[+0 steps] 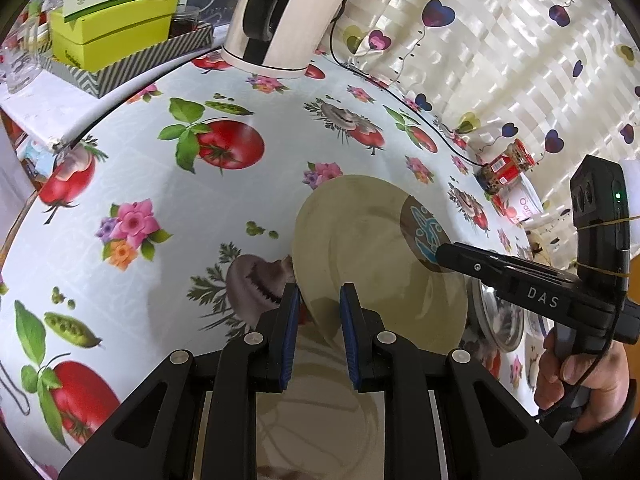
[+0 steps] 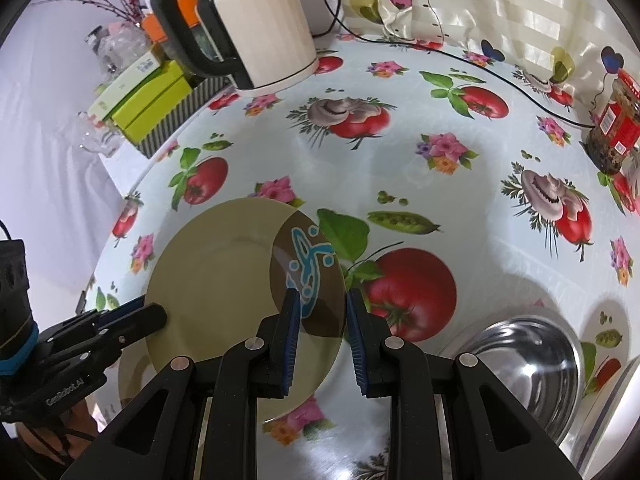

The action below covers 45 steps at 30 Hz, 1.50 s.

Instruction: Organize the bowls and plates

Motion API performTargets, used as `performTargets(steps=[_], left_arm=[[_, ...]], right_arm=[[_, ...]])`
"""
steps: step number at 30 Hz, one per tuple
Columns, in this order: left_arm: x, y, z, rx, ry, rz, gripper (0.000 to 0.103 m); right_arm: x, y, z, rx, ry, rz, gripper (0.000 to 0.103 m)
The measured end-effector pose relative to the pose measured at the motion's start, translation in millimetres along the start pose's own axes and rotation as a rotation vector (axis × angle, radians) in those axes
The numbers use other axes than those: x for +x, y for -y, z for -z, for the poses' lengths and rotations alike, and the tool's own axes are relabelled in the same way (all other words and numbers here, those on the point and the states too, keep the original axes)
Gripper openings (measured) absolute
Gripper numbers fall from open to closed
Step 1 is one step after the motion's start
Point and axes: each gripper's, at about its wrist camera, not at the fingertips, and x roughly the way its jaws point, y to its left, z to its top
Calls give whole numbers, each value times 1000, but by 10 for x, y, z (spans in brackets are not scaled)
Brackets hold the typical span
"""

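A beige plate (image 1: 360, 240) (image 2: 224, 280) with a brown patch and a blue design hangs tilted above the table, held from both sides. My left gripper (image 1: 320, 312) (image 2: 156, 314) is shut on its near-left rim. My right gripper (image 2: 320, 316) (image 1: 440, 256) is shut on the rim at the brown patch. Under it a second beige plate (image 2: 130, 376) (image 1: 320, 404) lies on the tablecloth, mostly hidden. A steel bowl (image 2: 520, 368) (image 1: 500, 320) sits to the right of the plates.
A cream kettle (image 1: 280, 12) (image 2: 260, 28) and green boxes (image 1: 112, 28) (image 2: 152, 96) stand at the back left. A red-labelled jar (image 1: 508, 168) (image 2: 616, 120) is at the back right by the curtain. A black cable (image 2: 520, 88) runs along the far edge.
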Motion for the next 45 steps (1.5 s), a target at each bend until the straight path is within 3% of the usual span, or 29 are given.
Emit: performTargets(steps=[45], left_arm=[[-440, -337, 573, -11, -9, -48, 20]], right_arm=[[-66, -592, 657, -22, -38, -25, 23]])
